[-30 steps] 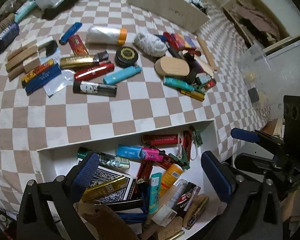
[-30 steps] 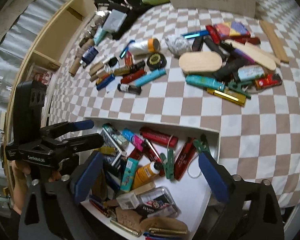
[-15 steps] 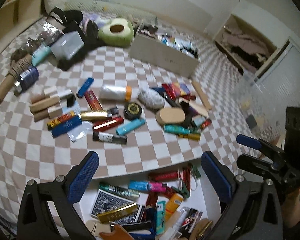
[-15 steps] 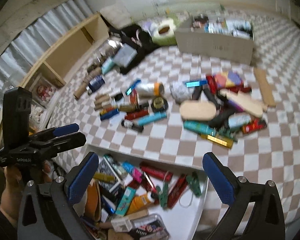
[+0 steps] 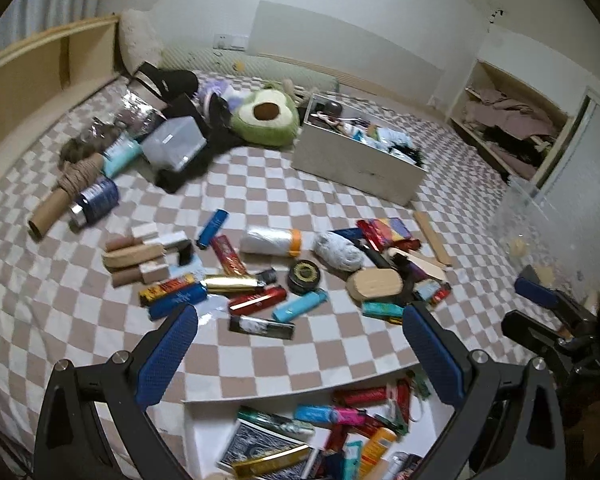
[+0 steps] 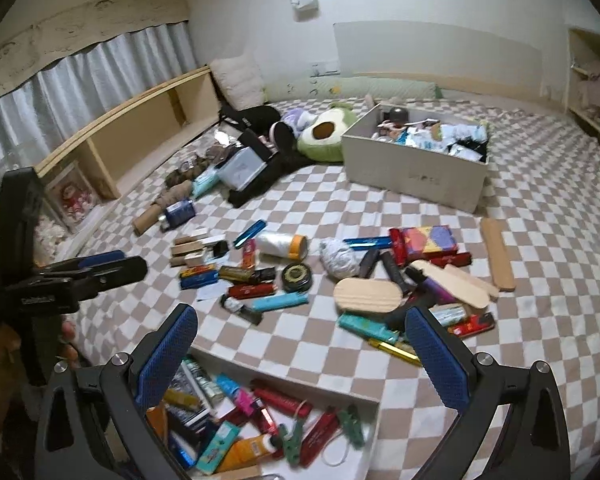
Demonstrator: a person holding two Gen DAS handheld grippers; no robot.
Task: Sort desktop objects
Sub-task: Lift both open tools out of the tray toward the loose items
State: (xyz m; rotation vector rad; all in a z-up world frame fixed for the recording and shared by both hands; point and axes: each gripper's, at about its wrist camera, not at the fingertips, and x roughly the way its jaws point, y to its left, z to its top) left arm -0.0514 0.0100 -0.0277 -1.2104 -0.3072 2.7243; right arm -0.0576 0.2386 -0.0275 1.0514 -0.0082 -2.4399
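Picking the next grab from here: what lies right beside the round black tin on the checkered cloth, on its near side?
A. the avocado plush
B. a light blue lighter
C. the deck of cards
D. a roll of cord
B: the light blue lighter lies just in front of the round black tin; both grippers, left and right, are open and empty.

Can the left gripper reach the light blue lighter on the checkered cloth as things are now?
Probably yes. The left gripper is open and empty, and the light blue plastic lighter lies on top of the checkered cloth just ahead, with nothing covering it; only the red lighter crowds it.
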